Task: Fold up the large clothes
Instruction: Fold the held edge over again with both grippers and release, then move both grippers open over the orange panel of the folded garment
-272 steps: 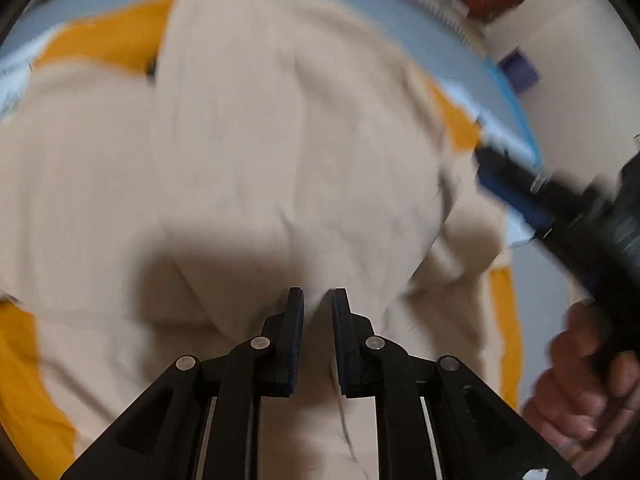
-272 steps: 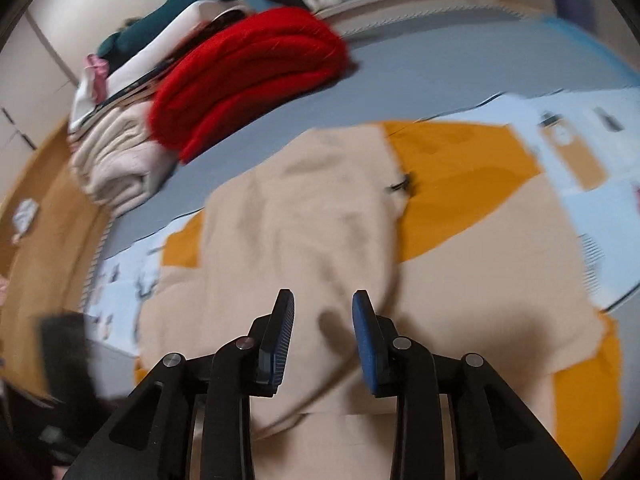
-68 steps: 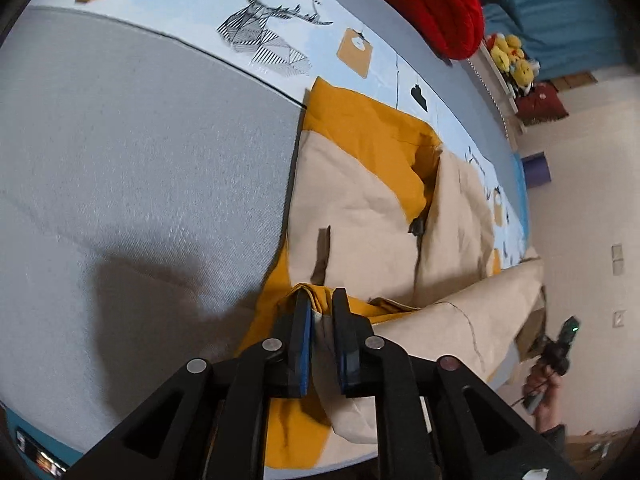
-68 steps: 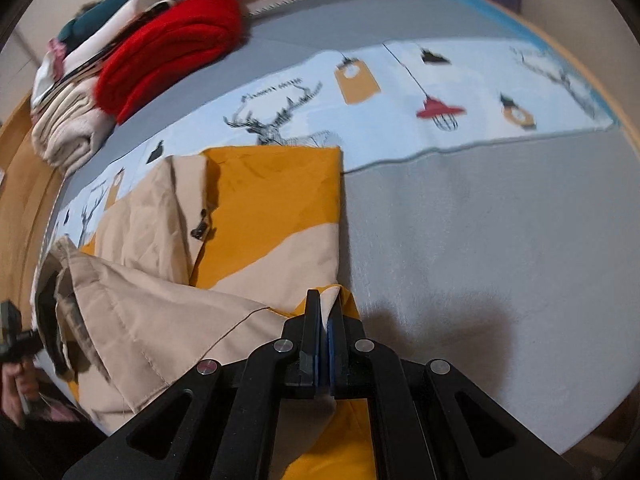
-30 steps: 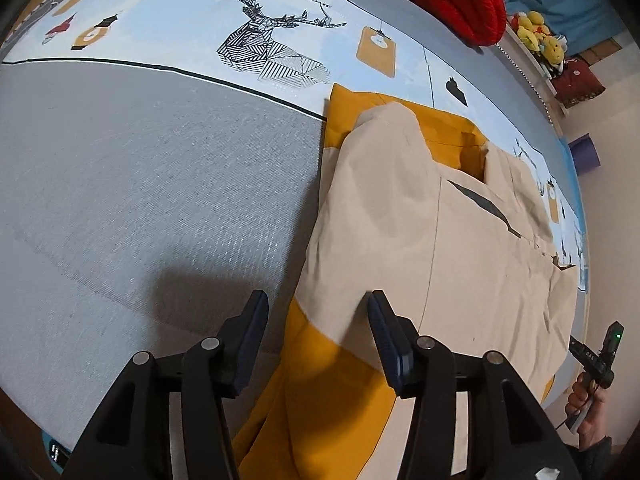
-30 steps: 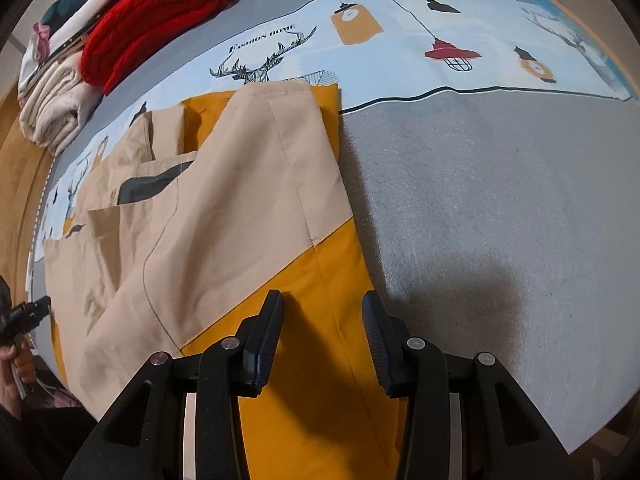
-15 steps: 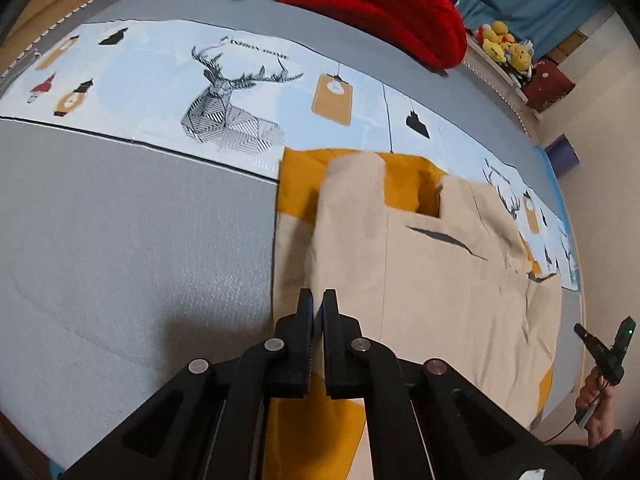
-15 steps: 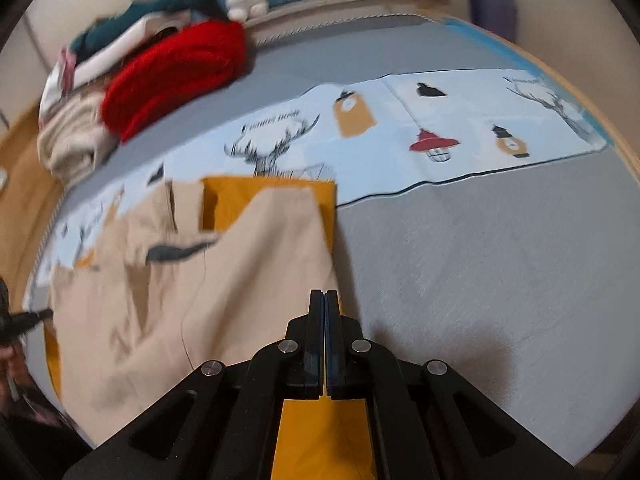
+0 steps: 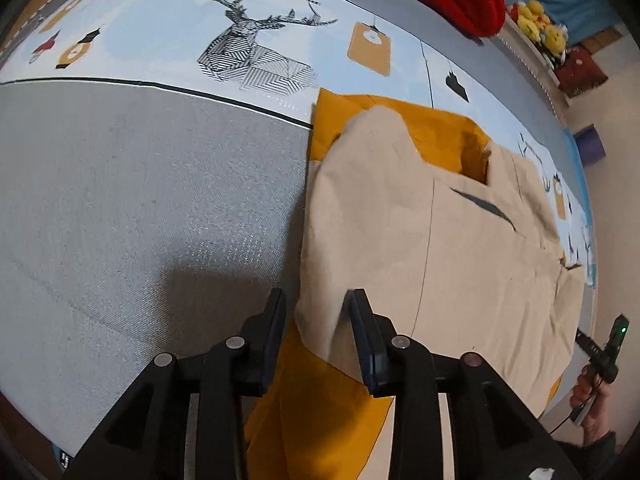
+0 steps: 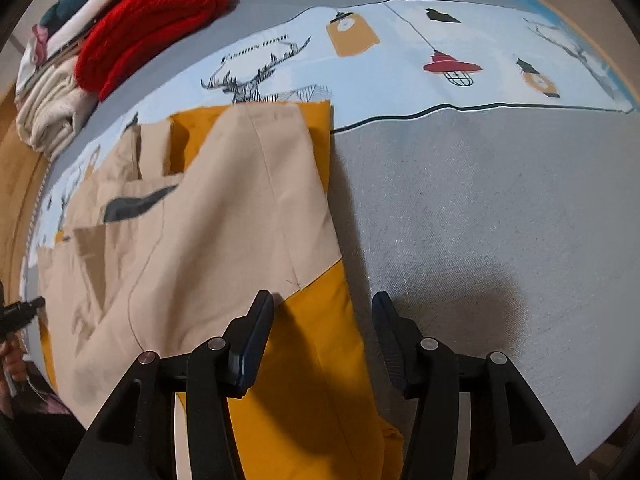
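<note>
A large beige and mustard-yellow garment point(image 9: 440, 248) lies folded on the grey bed cover, beige layer on top, yellow showing at the near and far ends. It also shows in the right wrist view point(image 10: 208, 232). My left gripper point(image 9: 318, 312) is open and empty, its jaws astride the garment's near left edge. My right gripper point(image 10: 322, 316) is open and empty, low over the yellow near corner at the garment's right edge. The other hand-held gripper point(image 9: 600, 348) shows at the far right of the left wrist view.
A printed light-blue strip with a deer point(image 9: 248, 52) crosses the grey cover point(image 9: 120, 200) beyond the garment. A red knit point(image 10: 156, 16) and folded clothes point(image 10: 52, 108) are stacked at the far side. Bare grey cover point(image 10: 500, 220) lies right of the garment.
Both grippers were shut half a second ago and are now open. Both cameras have dropped closer to the garment's near edge. The garment lies as before.
</note>
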The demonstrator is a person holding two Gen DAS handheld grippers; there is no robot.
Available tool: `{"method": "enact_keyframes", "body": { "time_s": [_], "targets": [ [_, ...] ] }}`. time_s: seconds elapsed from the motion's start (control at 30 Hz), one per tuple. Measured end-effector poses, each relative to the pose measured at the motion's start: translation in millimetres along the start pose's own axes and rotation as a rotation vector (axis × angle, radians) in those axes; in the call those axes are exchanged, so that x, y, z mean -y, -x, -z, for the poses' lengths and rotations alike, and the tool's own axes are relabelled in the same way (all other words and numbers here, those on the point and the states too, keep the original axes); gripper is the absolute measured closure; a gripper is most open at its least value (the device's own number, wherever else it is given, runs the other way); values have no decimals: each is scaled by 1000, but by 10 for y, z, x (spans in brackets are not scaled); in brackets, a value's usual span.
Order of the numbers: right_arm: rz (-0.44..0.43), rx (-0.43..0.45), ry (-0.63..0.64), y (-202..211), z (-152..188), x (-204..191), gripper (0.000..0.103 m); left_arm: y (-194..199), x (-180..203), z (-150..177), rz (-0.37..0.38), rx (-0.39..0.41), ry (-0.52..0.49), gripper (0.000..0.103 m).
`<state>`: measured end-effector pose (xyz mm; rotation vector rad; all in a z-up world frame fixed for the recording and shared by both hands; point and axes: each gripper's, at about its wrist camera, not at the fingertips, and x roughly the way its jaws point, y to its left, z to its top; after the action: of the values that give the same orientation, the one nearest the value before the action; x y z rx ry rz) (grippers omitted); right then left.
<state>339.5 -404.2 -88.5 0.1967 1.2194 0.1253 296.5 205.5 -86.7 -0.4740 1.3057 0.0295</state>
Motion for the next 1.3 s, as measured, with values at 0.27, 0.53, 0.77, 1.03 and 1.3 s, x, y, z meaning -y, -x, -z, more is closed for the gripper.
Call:
{"method": "enact_keyframes", "body": {
  "time_s": [0.27, 0.53, 0.77, 1.03, 1.3],
  "targets": [
    [46, 88, 131, 248, 1, -201, 101, 201, 187, -10, -11, 85, -126, 99],
    [7, 383, -9, 857, -213, -143, 101, 617, 248, -187, 15, 329, -99, 100],
    [84, 436, -39, 718, -506, -309, 101, 536, 344, -441, -49, 411, -69, 100],
    [120, 328, -106, 273, -774, -349, 101, 81, 294, -641, -137, 282, -63, 90],
    [220, 246, -43, 163, -698, -424, 91, 285, 225, -446, -57, 251, -62, 74]
  ]
}}
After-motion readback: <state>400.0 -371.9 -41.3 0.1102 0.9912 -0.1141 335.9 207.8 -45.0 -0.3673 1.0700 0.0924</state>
